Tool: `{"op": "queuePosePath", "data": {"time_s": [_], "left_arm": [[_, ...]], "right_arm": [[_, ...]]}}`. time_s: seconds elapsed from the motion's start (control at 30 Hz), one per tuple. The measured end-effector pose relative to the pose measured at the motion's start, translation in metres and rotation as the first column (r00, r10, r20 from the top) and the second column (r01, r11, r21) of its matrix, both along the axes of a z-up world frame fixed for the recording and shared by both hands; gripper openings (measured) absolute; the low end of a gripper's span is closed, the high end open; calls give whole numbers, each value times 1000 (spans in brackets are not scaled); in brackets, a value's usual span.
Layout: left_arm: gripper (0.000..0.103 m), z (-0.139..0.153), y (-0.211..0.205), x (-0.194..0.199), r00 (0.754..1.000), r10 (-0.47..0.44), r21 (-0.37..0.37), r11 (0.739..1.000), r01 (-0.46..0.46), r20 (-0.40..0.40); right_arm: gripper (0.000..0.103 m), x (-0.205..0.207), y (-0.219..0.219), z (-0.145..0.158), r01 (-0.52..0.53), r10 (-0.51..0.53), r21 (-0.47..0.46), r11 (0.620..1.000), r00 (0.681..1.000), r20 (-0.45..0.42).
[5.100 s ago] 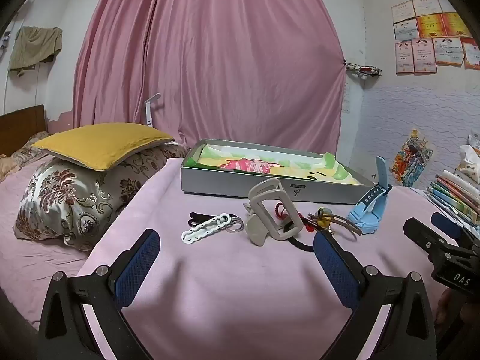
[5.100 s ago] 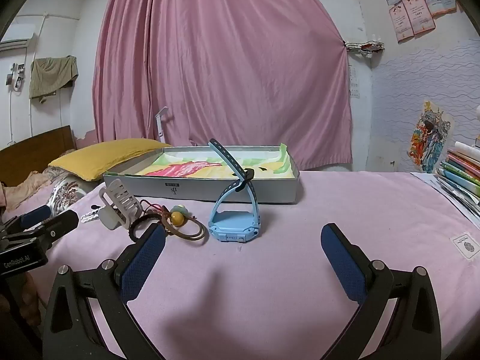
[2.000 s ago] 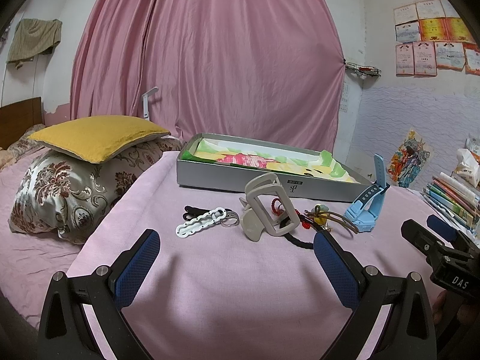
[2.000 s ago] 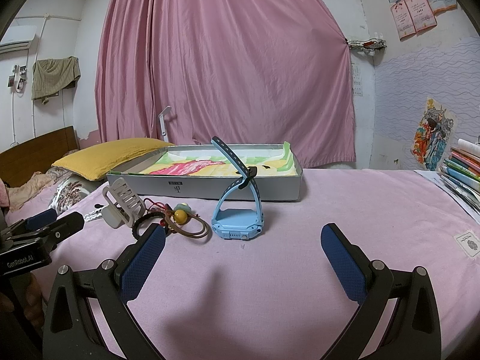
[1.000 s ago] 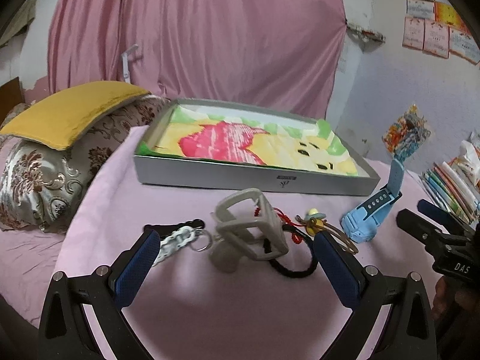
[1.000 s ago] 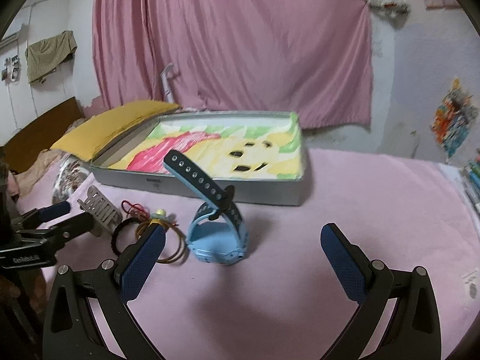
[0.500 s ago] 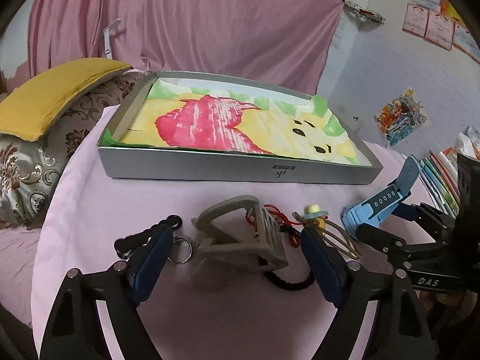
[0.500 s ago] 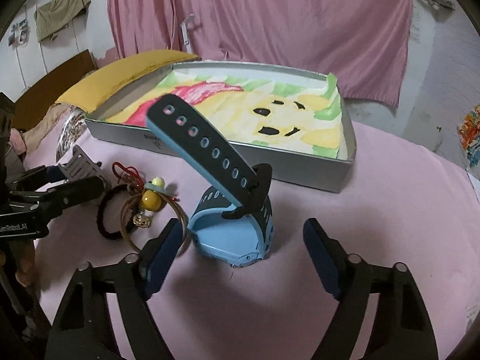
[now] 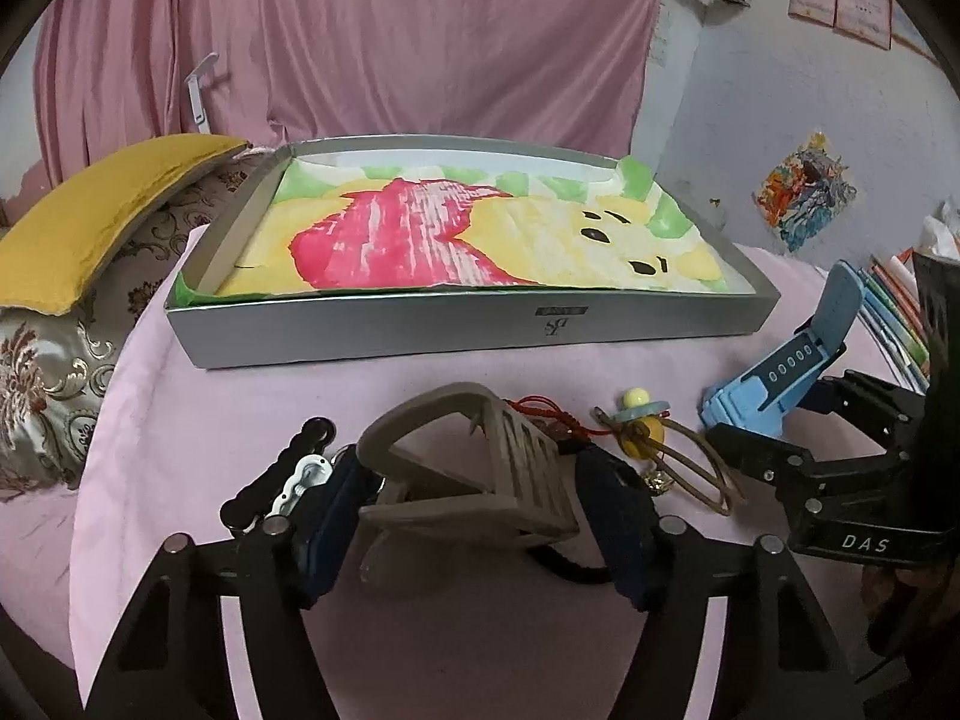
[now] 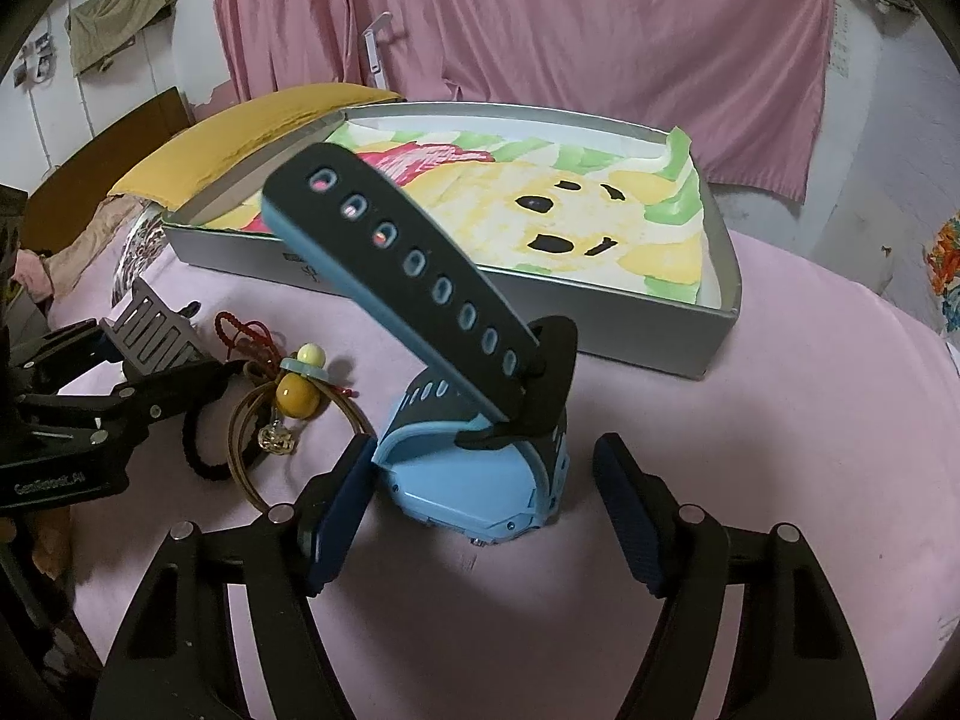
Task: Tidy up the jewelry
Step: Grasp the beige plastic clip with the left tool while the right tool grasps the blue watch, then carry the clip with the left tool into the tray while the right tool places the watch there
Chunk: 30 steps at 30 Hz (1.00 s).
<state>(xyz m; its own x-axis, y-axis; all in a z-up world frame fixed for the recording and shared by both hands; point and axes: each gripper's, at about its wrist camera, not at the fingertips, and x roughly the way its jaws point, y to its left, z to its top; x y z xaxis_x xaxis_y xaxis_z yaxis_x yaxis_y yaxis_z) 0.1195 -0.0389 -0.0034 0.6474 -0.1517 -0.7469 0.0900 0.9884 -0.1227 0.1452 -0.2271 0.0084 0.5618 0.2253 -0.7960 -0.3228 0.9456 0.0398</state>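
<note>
A beige watch lies on the pink cloth between the pads of my left gripper, which is shut on its sides. A blue watch with a dark strap stands between the fingers of my right gripper; the left pad touches it and the right pad stands apart, so the jaws are open around it. Between the two watches lie a bead bracelet, a red cord and a black hair tie. A white chain and a black piece lie left of the beige watch.
A shallow grey box lined with a bear-print cloth stands behind the jewelry. Pillows lie at the left. A stack of books sits at the right. A pink curtain hangs behind.
Both grippers moved forward and down and narrowed. The left one has closed onto the beige watch; the right one now straddles the blue watch.
</note>
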Motion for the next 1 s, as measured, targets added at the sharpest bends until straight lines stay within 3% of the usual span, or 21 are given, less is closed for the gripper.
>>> {"op": "queuePosePath", "data": {"time_s": [0.13, 0.27, 0.53, 0.77, 1.0], "left_arm": [[59, 0, 1, -3, 1000, -3, -8, 1000, 3, 7], [58, 0, 1, -6, 1000, -5, -15, 1000, 6, 19], [58, 6, 0, -19, 995, -51, -73, 996, 57, 82], [58, 17, -3, -31, 983, -53, -83, 994, 68, 177], [58, 48, 8, -35, 939, 18, -109, 994, 21, 342]], "right_arm": [[68, 0, 1, 0, 0, 0, 1, 1000, 1000, 1], [56, -2, 0, 2, -6, 6, 5, 1000, 1000, 7], [55, 0, -6, 3, -4, 4, 59, 998, 1000, 6], [55, -24, -7, 27, 6, -20, 78, 997, 982, 186], [55, -28, 2, 59, -1, -49, 134, 991, 929, 367]]}}
